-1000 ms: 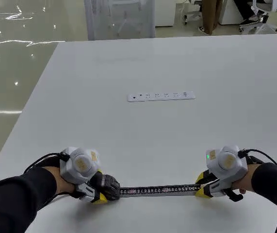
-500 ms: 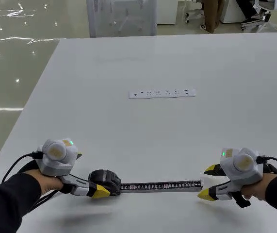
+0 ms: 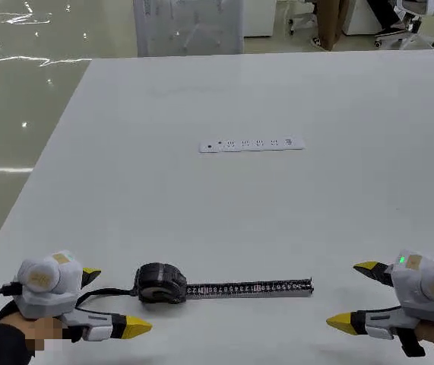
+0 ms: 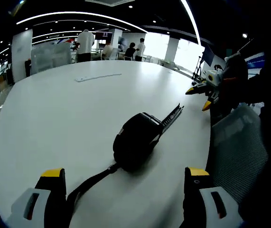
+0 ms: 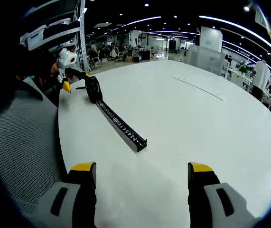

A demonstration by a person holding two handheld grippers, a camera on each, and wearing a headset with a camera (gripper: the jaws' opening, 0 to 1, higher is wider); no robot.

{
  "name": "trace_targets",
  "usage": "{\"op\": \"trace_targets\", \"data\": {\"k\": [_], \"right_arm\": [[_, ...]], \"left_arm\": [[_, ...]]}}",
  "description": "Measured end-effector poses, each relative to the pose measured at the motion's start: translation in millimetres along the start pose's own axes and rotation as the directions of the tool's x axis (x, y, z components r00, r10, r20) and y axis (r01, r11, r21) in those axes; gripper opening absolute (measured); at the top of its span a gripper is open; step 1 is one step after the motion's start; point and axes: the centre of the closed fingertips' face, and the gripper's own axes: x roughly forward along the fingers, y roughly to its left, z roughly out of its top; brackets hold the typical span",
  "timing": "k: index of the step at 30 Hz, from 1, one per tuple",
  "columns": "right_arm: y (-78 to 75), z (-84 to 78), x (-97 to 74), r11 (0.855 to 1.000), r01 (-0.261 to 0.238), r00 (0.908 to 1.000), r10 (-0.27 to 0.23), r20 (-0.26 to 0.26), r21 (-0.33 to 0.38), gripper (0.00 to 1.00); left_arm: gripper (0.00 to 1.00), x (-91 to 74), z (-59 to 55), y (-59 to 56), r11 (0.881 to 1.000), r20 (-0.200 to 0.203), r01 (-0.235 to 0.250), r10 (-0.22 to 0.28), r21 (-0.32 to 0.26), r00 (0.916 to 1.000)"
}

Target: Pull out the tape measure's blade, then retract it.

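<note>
Blade [image 3: 251,288] markings too small to read; right tool [image 3: 353,294] partly cut off

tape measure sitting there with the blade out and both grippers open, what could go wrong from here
1. The blade is out and the left gripper and right gripper are both open, clear of it; released, it may snap back and jerk the tape measure.
2. The strap runs between the left gripper's jaws, so closing could catch it instead.
</note>
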Motion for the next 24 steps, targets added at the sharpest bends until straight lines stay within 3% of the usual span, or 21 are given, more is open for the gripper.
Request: {"op": "trace_targets", "data": {"k": [1, 4, 10, 15, 17, 19, 24], "right_arm": [[-0.2, -2.7, -5.9, 1.000, 0.013, 0.9999, -0.013, 0.003, 0.008, 0.76], [-0.9, -7.0, -21.8, 0.999, 0.041, 0.9989, -0.042, 0.018, 0.029, 0.78], [-0.9, -20.5, -45.8, 0.997, 0.072, 0.9974, -0.072, 0.001, 0.035, 0.83], [1.5, -27.5, -59.6, 0.994, 0.102, 0.9948, -0.102, -0.002, 0.041, 0.88], [1.8, -30.2, -65.5, 0.991, 0.117, 0.9927, -0.119, 0.022, 0.070, 0.90], [7.1, -34.7, -69.5, 0.989, 0.126, 0.9916, -0.128, 0.021, 0.073, 0.93], [10.0, -42.2, -77.7, 0.987, 0.133, 0.9907, -0.135, 0.018, 0.086, 1.00]], "left_arm": [[1.00, -5.9, 3.5, -1.2, 1.000, 0.028, -0.013, 0.014, -0.028, 0.9995], [1.00, -20.0, 8.7, -4.0, 0.999, 0.069, -0.026, 0.028, -0.028, 0.9972], [1.00, -39.9, 7.9, -3.2, 0.998, 0.069, -0.064, 0.064, -0.005, 0.9955], [1.00, -50.9, 9.0, 1.3, 0.997, 0.106, -0.082, 0.081, 0.003, 0.9910], [1.00, -54.2, 10.3, -0.8, 0.997, 0.137, -0.071, 0.070, 0.002, 0.9880], [1.00, -57.4, 8.1, 0.0, 0.997, 0.135, -0.074, 0.077, -0.028, 0.9878], [1.00, -66.0, 5.3, 1.1, 0.995, 0.147, -0.098, 0.100, -0.021, 0.9840]]}}
